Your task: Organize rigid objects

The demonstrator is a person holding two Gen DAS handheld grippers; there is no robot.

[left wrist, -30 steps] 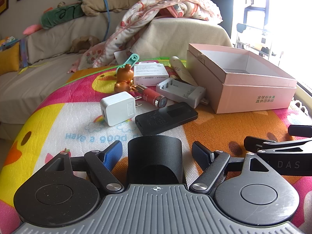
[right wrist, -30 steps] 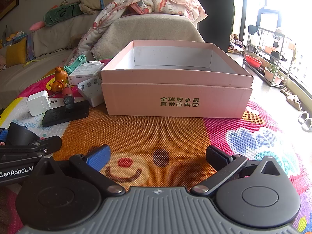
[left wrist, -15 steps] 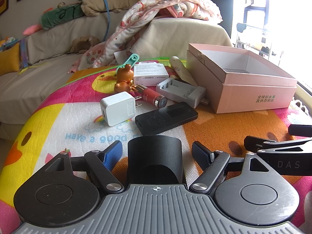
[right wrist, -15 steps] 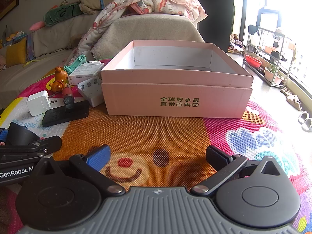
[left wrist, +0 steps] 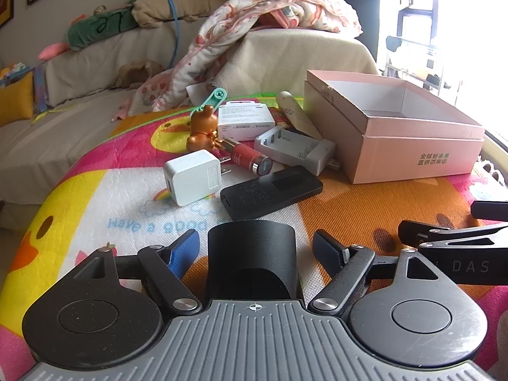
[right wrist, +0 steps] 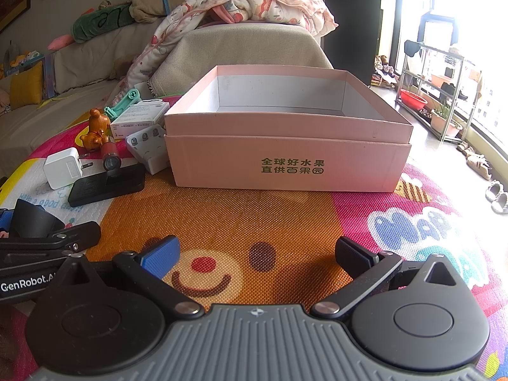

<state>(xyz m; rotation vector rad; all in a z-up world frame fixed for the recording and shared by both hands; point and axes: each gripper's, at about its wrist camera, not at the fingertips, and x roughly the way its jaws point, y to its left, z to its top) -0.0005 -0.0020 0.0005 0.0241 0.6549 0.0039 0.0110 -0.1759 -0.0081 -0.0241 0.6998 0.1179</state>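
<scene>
An open pink box stands on the colourful play mat; it also shows in the left wrist view. Left of it lie a white charger, a black remote, a red cylinder, a grey battery charger, a brown bear figure and a white packet. My left gripper is open, with a black cylinder standing between its fingers, not touching them. My right gripper is open and empty, in front of the box.
A covered sofa with cushions and a blanket stands behind the mat. A metal rack and slippers are on the floor at the right. A teal clip and a cream tube lie near the packet.
</scene>
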